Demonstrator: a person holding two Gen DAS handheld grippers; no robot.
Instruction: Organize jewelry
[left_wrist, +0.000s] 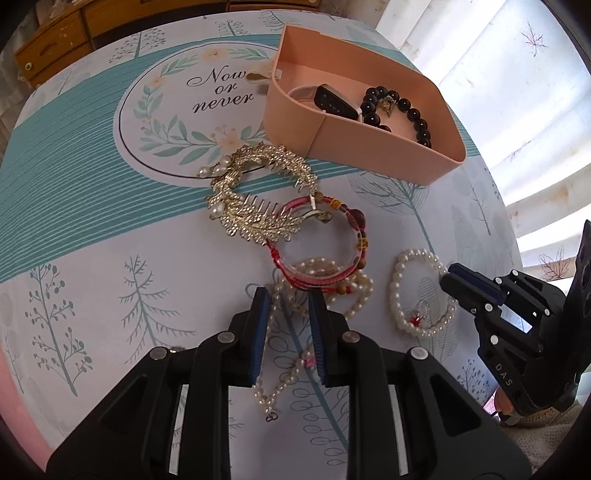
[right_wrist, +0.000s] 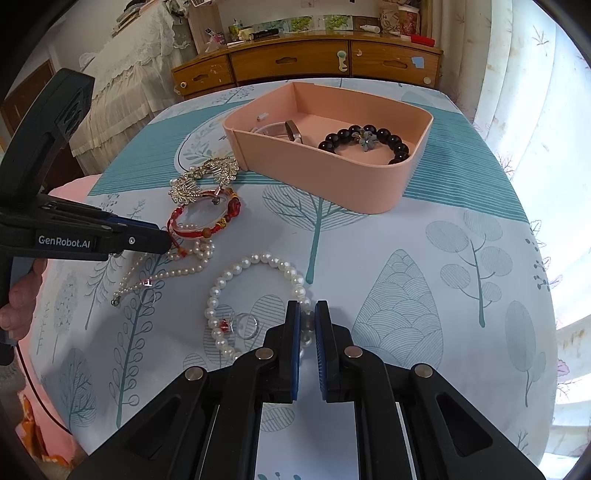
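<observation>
A: Where do you stand with the sorting?

B: Partway, I judge. Your pink box (right_wrist: 369, 188) at the far side of the table (right_wrist: 443, 295) already holds a black bead bracelet (right_wrist: 369, 142) and a watch (right_wrist: 291, 131). The rest lies loose on the cloth: a gold comb (left_wrist: 255, 192), a red bangle (left_wrist: 317, 243) overlapping it, a pearl necklace (left_wrist: 291, 314) tangled under the bangle, and a pearl bracelet (right_wrist: 255, 295) nearer you.

A: And my grippers?

B: Your left gripper (left_wrist: 288, 299) is parted, its fingers straddling the necklace strand without pinching it. Your right gripper (right_wrist: 307, 314) is nearly closed over the near-right arc of the pearl bracelet; a narrow gap shows between the pads, and beads sit in it. I cannot tell whether you are gripping them yet.

A: So what step is this?

B: Picking up the pearl bracelet, it seems, with the left poised for the necklace.

A: What does the next move ask of me?

B: Make sure the pads are firm on the beads, then lift straight up. Mind the small ring (right_wrist: 246, 325) and red charm (right_wrist: 224, 325) lying inside the loop; they may drag along. Carry it to the box and drop it beside the black beads. For the necklace, watch the bangle lying on it, which may come up too.
</observation>
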